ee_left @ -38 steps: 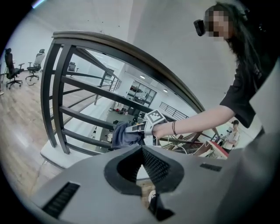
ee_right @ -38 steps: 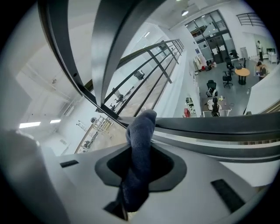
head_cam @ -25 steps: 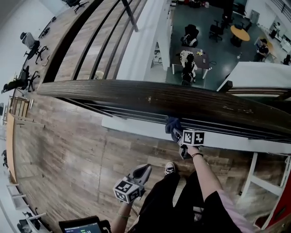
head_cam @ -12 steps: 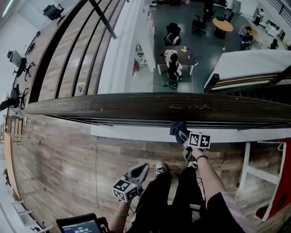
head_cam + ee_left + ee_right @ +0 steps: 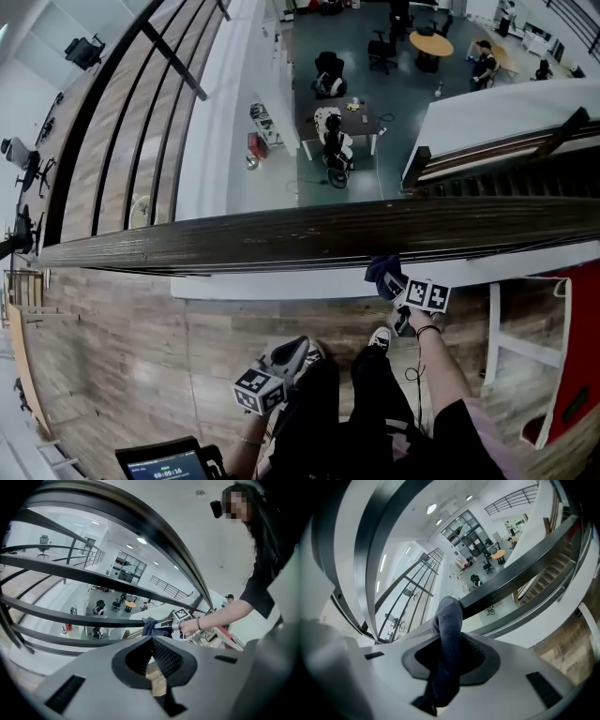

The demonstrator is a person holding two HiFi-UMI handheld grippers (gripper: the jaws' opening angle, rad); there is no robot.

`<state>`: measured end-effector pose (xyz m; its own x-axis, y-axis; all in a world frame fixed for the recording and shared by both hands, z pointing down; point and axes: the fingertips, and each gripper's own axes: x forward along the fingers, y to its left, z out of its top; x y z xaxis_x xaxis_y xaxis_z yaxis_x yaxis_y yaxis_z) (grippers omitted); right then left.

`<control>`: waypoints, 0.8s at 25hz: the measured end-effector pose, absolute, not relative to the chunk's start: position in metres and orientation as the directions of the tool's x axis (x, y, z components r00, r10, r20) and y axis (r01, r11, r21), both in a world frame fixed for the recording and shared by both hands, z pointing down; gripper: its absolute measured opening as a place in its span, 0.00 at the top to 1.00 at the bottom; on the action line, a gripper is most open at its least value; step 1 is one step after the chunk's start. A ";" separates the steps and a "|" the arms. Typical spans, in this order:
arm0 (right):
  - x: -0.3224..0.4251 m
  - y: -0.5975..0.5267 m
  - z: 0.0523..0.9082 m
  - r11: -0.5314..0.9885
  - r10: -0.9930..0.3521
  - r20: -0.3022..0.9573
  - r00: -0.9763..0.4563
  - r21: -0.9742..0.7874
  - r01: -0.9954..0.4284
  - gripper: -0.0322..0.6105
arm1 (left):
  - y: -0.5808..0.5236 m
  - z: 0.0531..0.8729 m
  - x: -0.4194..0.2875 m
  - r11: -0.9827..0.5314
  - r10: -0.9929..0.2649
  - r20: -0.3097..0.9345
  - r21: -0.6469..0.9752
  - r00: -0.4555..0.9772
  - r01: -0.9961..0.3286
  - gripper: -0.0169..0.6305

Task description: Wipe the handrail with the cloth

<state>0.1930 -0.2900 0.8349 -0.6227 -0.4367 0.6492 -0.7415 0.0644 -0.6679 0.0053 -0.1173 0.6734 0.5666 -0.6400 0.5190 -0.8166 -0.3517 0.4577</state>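
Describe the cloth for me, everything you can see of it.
The cloth is dark blue, soft and fuzzy-looking, bunched into a thick roll. The right gripper is shut on its middle; one end sticks out forward, its tip against the near side of the dark wooden handrail.

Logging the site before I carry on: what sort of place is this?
Likely an upper-floor gallery in an open office: the wooden handrail, where the right gripper holds the cloth, overlooks a lower floor with office chairs, a round table and a staircase.
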 end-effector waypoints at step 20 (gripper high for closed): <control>0.520 -0.340 0.851 -0.167 -0.612 0.690 -0.386 -0.590 -0.790 0.81 | -0.162 0.694 0.207 -0.508 -0.471 0.542 0.479 0.696 -0.716 0.97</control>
<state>0.5204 -0.3400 0.8506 -0.3858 -0.6123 0.6901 -0.7904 -0.1666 -0.5896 0.2068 -0.1616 0.6942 0.6963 -0.4708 0.5417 -0.7160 -0.5082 0.4786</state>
